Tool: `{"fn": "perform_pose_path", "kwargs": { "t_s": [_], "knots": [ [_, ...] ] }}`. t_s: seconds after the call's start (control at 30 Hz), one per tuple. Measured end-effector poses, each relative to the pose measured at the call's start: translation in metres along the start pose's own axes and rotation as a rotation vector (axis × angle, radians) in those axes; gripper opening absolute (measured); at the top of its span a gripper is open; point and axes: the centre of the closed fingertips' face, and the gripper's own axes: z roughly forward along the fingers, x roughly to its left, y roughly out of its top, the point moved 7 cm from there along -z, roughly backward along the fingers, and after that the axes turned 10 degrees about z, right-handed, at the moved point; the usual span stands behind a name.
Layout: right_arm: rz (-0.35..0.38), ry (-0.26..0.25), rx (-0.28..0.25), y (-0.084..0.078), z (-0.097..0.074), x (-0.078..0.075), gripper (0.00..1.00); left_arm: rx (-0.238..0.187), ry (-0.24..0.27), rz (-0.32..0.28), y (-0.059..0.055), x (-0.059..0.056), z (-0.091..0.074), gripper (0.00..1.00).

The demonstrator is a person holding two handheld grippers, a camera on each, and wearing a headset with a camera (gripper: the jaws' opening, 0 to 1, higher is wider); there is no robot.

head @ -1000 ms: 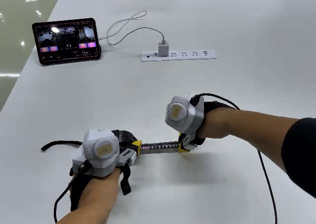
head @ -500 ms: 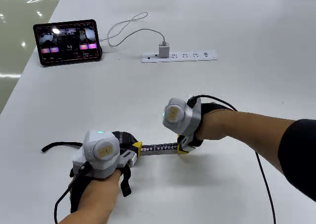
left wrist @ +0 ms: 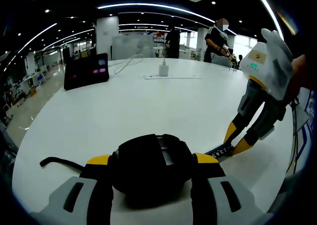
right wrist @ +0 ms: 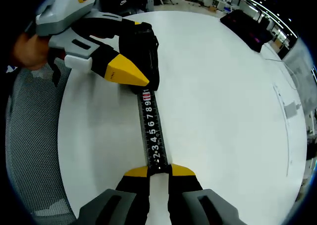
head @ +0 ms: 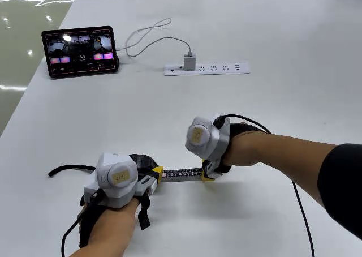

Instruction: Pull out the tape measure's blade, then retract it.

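As the right gripper (head: 208,175), fingers pinching the blade (head: 182,172) tip, edges nearer the tape measure (head: 143,162), retraction seems underway; left gripper (head: 148,182) fingers clamp its case.

We see a black tape measure case (right wrist: 143,41) and its black blade (right wrist: 152,131) with white numerals and one red mark. The left gripper (left wrist: 152,159) and right gripper (right wrist: 158,171) are pale grey with yellow jaw tips. The table (head: 271,36) is white, the tablet (head: 80,50) black-framed with pink tiles.
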Motion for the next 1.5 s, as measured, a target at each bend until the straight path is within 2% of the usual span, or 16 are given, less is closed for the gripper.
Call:
{"fn": "perform_pose_path", "kwargs": {
  "t_s": [1.5],
  "knots": [
    [0.018, 0.0, -0.045, 0.013, 0.005, 0.005, 0.09, -0.018, -0.012, -0.012, -0.001, 0.0, -0.001, 0.59]
  ]
}}
